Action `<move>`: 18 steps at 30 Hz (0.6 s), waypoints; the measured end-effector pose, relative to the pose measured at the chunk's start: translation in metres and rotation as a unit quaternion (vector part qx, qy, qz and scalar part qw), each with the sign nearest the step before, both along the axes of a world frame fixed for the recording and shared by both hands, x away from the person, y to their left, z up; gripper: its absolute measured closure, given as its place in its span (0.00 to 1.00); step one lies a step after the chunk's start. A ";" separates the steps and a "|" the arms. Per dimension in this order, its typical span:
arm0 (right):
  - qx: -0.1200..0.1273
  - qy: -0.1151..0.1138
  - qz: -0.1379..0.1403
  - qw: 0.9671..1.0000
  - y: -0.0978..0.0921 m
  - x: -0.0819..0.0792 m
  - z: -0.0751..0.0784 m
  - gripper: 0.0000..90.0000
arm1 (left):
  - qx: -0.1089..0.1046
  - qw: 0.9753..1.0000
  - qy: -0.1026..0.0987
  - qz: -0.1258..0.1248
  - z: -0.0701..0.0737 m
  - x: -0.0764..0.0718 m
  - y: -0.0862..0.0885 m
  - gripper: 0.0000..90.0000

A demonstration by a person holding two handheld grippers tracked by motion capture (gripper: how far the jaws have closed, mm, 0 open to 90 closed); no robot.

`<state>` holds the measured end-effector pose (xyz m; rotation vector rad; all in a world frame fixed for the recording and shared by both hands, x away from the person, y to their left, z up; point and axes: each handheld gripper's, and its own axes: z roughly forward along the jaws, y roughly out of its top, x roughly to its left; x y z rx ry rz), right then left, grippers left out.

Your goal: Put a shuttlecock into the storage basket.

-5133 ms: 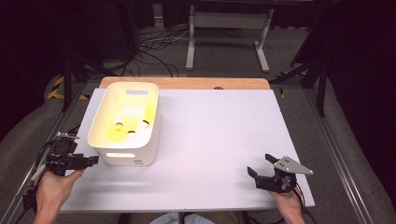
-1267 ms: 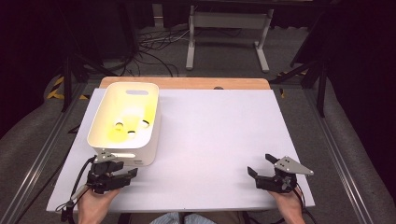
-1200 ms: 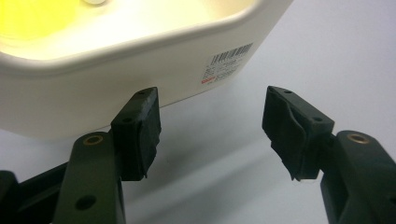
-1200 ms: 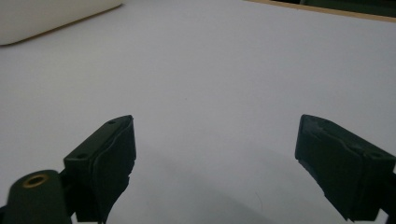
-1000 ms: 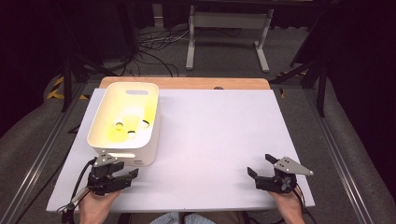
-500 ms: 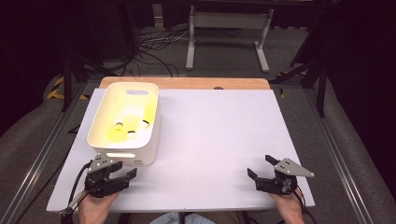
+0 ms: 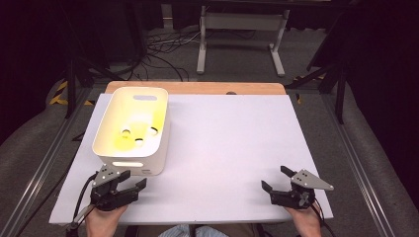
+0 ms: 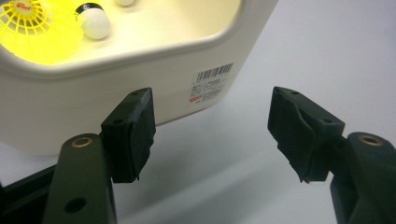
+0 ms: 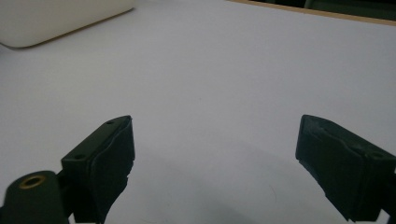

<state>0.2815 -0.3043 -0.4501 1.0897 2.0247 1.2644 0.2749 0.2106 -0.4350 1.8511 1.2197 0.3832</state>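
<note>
Your left gripper (image 7: 129,183) sits in the lower left of the high view, just beside the near wall of the white bin (image 7: 129,159), its jaws spread wide with nothing between them. In the left gripper view the bin's wall with its barcode label (image 8: 211,81) fills the upper part of the frame, and inside it, at the upper left, lie a yellow shuttlecock (image 8: 28,32) and a white cork tip (image 8: 95,22). Your right gripper (image 7: 279,180) rests in the lower right of the high view, well apart from the bin, on the white table cover (image 7: 237,143); its jaws are spread too, holding nothing.
</note>
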 end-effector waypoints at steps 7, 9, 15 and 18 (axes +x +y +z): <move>0.004 -0.001 0.004 1.000 0.002 -0.006 0.002 0.13 | -0.001 1.000 -0.009 -0.003 0.001 -0.003 -0.003 0.34; 0.006 -0.001 0.005 1.000 0.002 -0.008 0.002 0.13 | -0.004 1.000 -0.008 -0.004 0.001 -0.002 -0.002 0.34; 0.006 0.001 0.010 1.000 0.004 -0.011 0.002 0.13 | -0.012 1.000 -0.011 -0.002 0.001 -0.003 -0.001 0.34; 0.007 0.001 0.011 1.000 0.004 -0.012 0.003 0.13 | -0.011 1.000 -0.015 -0.001 0.001 -0.004 -0.002 0.33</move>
